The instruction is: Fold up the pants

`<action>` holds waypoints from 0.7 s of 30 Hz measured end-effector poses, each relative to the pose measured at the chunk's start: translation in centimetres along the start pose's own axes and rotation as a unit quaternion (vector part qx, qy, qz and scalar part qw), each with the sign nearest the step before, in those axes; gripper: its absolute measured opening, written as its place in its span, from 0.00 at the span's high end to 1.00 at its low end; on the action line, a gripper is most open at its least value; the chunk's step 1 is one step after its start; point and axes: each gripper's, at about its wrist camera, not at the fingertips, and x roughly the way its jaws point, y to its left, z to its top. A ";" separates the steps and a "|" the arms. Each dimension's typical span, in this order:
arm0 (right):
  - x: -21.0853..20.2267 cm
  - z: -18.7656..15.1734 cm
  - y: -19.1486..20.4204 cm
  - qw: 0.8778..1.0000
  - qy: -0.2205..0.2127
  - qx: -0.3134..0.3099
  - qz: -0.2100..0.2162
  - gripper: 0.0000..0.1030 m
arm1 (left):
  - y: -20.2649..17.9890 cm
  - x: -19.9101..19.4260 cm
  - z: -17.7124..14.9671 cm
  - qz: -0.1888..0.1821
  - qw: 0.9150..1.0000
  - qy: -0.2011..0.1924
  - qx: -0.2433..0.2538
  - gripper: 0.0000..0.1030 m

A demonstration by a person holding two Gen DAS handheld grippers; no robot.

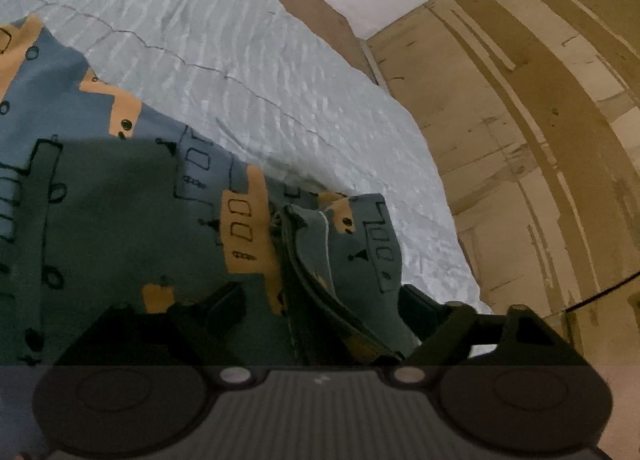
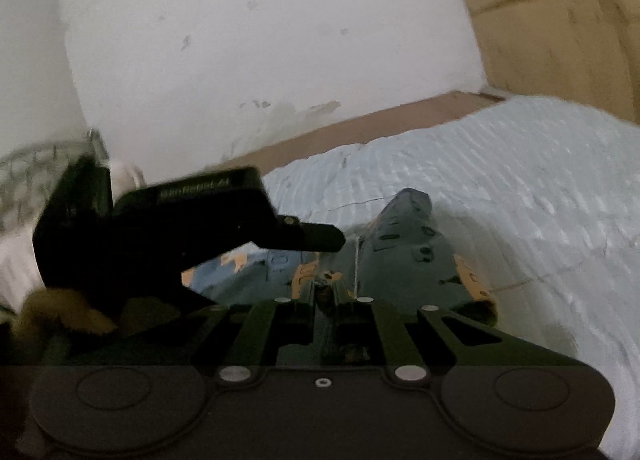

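Blue-grey patterned cotton pants with orange patches (image 1: 120,196) lay on the pale blue ribbed bedspread (image 1: 240,60). Left gripper (image 1: 320,300): jaws wide, straddling a raised fold. Right gripper (image 2: 324,292): clamped on the fabric edge.

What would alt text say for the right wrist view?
The right tongs are shut on a fold of blue-and-orange patterned pants, lifted off a pale blue bedspread. The left tongs reach in from the left, before a white wall.
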 end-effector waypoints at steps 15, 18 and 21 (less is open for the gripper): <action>0.0 -4.1 5.2 0.956 0.019 -0.282 -0.077 0.49 | -1.4 0.8 1.1 0.000 1.000 0.009 0.007 0.78; 0.4 -4.7 6.2 0.937 0.011 -0.329 -0.114 0.49 | -2.0 1.1 1.3 0.006 1.000 0.013 0.016 0.78; 1.1 -5.2 6.6 0.922 0.019 -0.364 -0.131 0.49 | -2.1 1.3 1.3 0.011 1.000 0.016 0.016 0.78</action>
